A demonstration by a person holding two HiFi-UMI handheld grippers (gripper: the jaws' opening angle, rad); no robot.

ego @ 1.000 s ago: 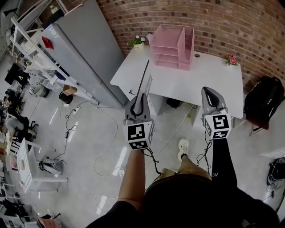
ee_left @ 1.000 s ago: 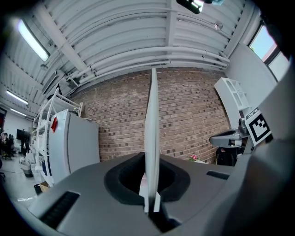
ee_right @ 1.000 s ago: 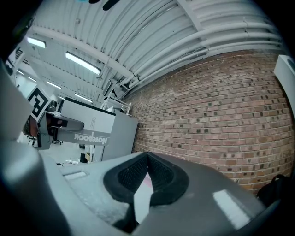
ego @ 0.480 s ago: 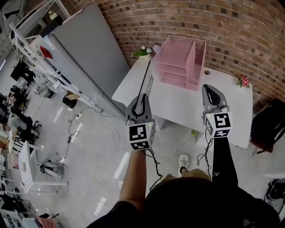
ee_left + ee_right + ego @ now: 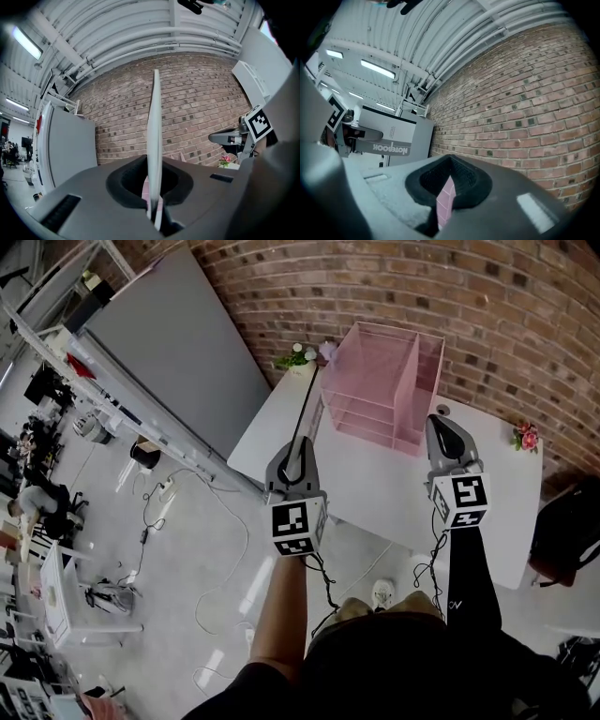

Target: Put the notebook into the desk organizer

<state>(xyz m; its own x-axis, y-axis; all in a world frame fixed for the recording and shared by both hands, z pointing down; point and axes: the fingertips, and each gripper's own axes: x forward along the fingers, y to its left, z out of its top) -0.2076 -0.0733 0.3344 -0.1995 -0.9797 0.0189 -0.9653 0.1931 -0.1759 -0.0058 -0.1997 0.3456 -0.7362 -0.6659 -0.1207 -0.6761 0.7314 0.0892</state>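
Left gripper view: left gripper jaws clamp the thin notebook edge-on, upright beyond the tips, likely for slotting | right gripper jaws together, empty | pink desk organizer ahead of both

The desk organizer is translucent pink, the desk white, and the wall across the top of the frame red-brown brick with pale mortar lines. The left gripper and the right gripper are grey, each with black-and-white square markers on its cube, and the notebook shows a white edge. The flowers at the right are pink.
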